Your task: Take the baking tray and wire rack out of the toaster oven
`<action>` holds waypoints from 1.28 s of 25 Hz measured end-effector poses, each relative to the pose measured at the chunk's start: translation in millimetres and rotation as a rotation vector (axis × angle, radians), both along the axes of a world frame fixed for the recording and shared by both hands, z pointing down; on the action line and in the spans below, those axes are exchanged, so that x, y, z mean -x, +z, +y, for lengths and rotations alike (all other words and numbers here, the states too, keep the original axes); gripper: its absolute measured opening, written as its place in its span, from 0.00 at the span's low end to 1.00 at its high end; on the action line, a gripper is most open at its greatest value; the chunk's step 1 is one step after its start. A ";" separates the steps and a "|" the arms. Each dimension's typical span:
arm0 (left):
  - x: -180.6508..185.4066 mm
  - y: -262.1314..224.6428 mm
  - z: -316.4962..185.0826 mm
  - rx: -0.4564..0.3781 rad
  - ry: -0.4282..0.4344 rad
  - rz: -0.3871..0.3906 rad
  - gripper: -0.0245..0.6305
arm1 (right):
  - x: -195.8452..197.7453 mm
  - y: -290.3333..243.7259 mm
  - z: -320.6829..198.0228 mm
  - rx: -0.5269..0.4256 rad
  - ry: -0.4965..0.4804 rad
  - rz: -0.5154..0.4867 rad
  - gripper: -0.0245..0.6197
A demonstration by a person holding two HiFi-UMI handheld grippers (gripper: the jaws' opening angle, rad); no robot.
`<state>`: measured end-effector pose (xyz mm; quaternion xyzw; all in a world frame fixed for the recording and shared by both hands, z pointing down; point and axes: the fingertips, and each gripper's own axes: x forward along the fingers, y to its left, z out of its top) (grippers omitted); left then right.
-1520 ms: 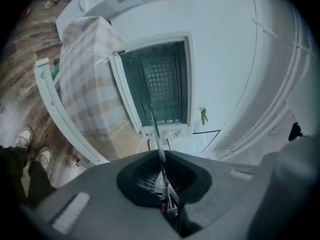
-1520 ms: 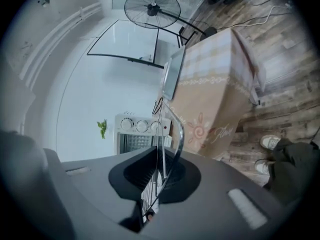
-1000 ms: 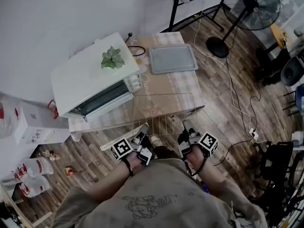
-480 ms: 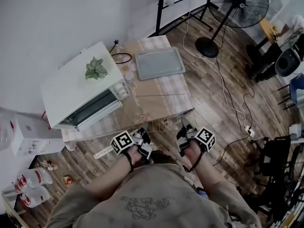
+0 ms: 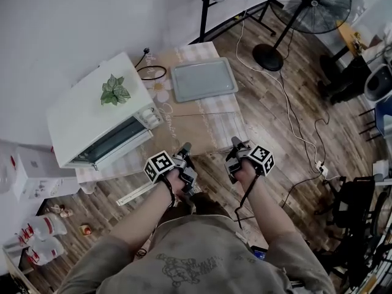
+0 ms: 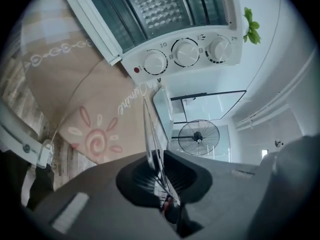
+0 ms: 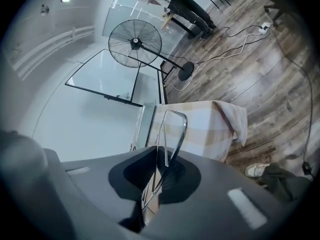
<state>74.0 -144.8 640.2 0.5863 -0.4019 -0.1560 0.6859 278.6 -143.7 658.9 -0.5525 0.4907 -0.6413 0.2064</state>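
Thin silvery wire makes up the wire rack (image 6: 150,134), which is out of the white toaster oven (image 5: 92,118) and stretches over the checked cloth of the surface (image 5: 211,127) in front of the person. The left gripper (image 5: 185,147) has its fingers clamped tight on the rack's near edge on the oven side, and the right gripper (image 5: 234,143) has its fingers clamped tight on the rack's rounded near corner. The grey baking tray (image 5: 204,79) lies flat at the far end of the surface beyond the rack, just beside the oven, on whose top a small green plant (image 5: 114,89) stands.
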 end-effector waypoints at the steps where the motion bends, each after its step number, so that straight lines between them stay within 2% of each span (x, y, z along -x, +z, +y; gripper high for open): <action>1: 0.4 4.8 -3.9 0.014 -0.004 -0.014 0.06 | 0.2 2.8 -6.4 0.001 -0.008 -0.007 0.09; 3: 1.6 12.8 -12.3 0.041 -0.018 -0.040 0.07 | 0.7 6.7 -19.8 0.000 -0.028 -0.021 0.10; 8: 5.5 27.0 -27.9 0.122 -0.071 -0.087 0.06 | -0.2 17.9 -38.1 0.061 -0.125 0.045 0.11; 11: 11.6 35.0 -35.1 0.166 -0.102 -0.144 0.14 | -6.1 24.9 -48.6 0.078 -0.154 0.073 0.14; 15: 15.4 40.3 -44.9 0.195 -0.137 -0.137 0.26 | -14.1 33.5 -55.9 0.125 -0.230 0.156 0.33; 18: 21.4 45.7 -45.8 0.221 -0.146 -0.169 0.34 | -18.2 38.4 -51.5 0.182 -0.317 0.247 0.50; 21: 27.2 50.6 -42.7 0.238 -0.118 -0.240 0.45 | -29.5 39.3 -47.8 0.211 -0.345 0.310 0.60; 25: 30.2 53.6 -34.9 0.250 -0.051 -0.335 0.60 | -43.8 40.5 -48.9 0.203 -0.302 0.293 0.62; 29: 29.6 53.3 -26.9 0.262 -0.006 -0.370 0.66 | -46.2 38.2 -51.8 0.181 -0.284 0.289 0.62; 32: 30.4 53.8 -19.4 0.270 0.021 -0.384 0.68 | -37.8 26.6 -55.2 0.136 -0.323 0.319 0.61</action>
